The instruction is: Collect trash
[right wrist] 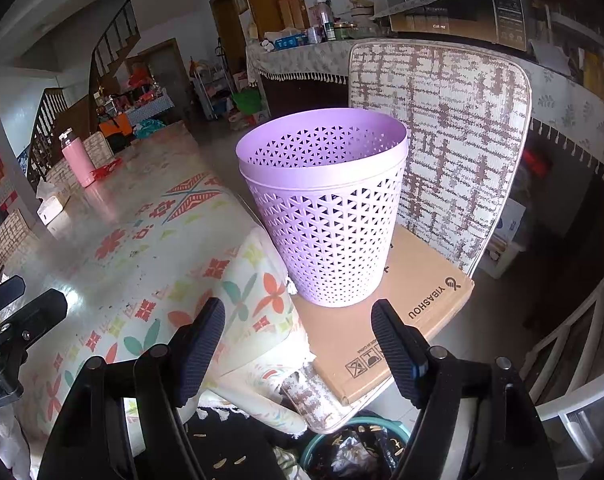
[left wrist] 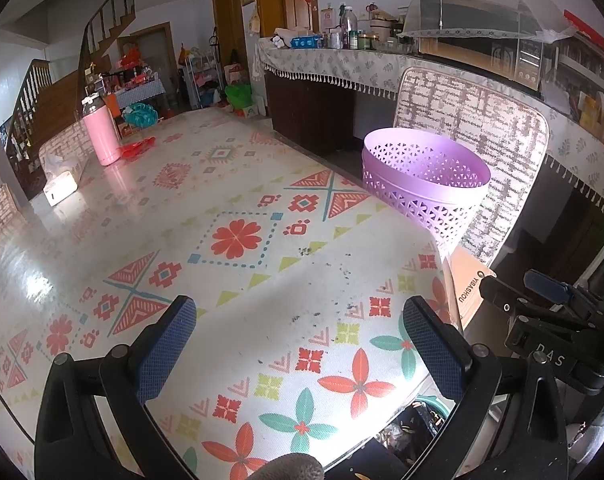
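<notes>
A purple perforated waste basket point(right wrist: 325, 208) stands empty and upright on a cardboard box point(right wrist: 385, 320) that lies on a chair seat beside the table; the left wrist view shows the basket point(left wrist: 425, 184) past the table's right edge. Small dark crumbs point(left wrist: 333, 296) are scattered on the flower-patterned tablecloth point(left wrist: 238, 240). My left gripper point(left wrist: 300, 344) hangs open over the cloth near the crumbs, nothing between its blue pads. My right gripper point(right wrist: 298, 344) is open too, just short of the basket's base, holding nothing.
A pink bottle point(left wrist: 100, 132), a red wrapper point(left wrist: 136, 148) and a tissue pack point(left wrist: 60, 184) sit at the table's far left. The chair's patterned backrest point(right wrist: 441, 140) rises behind the basket. A teal bin with a black bag point(right wrist: 353, 452) stands on the floor below.
</notes>
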Demonstrator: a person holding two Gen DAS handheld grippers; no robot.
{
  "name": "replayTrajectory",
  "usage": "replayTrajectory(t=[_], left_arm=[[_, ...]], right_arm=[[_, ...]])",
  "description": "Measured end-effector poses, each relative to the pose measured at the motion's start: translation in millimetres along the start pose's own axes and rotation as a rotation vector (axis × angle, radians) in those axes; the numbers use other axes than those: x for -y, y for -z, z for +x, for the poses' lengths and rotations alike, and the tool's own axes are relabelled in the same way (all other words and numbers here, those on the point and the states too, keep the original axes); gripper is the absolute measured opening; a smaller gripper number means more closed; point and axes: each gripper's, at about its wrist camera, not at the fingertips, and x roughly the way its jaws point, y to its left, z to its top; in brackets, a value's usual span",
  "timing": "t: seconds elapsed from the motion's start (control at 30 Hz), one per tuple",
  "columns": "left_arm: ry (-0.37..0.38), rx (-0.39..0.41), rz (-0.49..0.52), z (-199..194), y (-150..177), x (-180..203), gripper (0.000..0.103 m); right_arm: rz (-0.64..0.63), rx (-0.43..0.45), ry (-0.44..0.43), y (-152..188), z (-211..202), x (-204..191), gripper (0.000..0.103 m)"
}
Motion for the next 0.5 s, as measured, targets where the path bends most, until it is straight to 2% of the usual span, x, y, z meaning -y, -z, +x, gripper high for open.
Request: replayTrajectory(t=[0.5], left_arm=[[0.002, -0.006, -0.001, 0.5, 2.7, 0.7, 0.103]], right_arm=[[0.008, -0.009, -0.006, 2.1, 2.2, 1.0, 0.081]])
